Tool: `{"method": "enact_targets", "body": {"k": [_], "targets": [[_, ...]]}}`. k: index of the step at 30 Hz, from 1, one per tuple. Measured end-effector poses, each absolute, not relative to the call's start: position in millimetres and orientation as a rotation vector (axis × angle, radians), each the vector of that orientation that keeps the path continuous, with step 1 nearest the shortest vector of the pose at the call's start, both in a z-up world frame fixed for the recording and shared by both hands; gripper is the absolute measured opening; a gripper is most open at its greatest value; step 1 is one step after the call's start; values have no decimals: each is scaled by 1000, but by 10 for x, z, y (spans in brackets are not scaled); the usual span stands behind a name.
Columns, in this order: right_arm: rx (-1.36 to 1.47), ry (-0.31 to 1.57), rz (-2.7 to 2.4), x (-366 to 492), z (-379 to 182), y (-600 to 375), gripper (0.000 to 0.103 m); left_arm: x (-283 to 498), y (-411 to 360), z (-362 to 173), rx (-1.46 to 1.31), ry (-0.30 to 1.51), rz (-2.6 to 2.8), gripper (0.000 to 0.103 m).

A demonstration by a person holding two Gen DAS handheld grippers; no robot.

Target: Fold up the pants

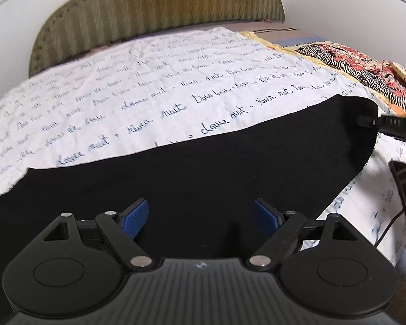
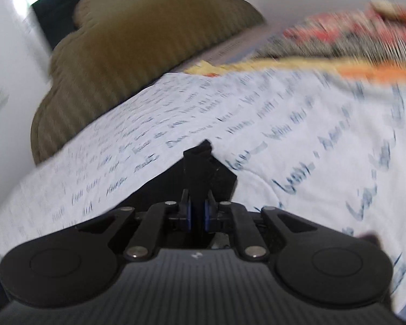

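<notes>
Pants: black fabric pants (image 1: pixel 203 168) lie spread across the near part of the white script-printed bedspread (image 1: pixel 149 86); near edge cut off.
Left gripper (image 1: pixel 200 218): jaws wide, blue pads (image 1: pixel 136 218) above the cloth, gripping nothing.
Right gripper (image 2: pixel 198 214): jaws narrow, clamped on a pants corner (image 2: pixel 203 162).
Visibility: right view blurred; olive padded headboard (image 1: pixel 159 8) far.
</notes>
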State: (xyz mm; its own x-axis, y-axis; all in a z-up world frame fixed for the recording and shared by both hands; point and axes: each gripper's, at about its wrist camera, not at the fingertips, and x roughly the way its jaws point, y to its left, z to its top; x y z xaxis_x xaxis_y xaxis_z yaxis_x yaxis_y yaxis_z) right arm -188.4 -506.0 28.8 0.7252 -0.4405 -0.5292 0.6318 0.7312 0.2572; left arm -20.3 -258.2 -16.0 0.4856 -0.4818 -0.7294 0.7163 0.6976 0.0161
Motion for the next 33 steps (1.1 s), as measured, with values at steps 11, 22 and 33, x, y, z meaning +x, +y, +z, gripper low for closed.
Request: {"method": "enact_targets", "body": {"k": [11,22,33], "targets": [[-102,546,-486,-1535,420,-3998,10,152,-2731,-185,77,970,-836,85],[420,500,-594,-2200,282,-4840,94,-80,-2638,-209,193,900,-799,85],[718,417,-548,-2197,-55,-5328,96,-215,-2666,-213,258,864,-794,85]]}}
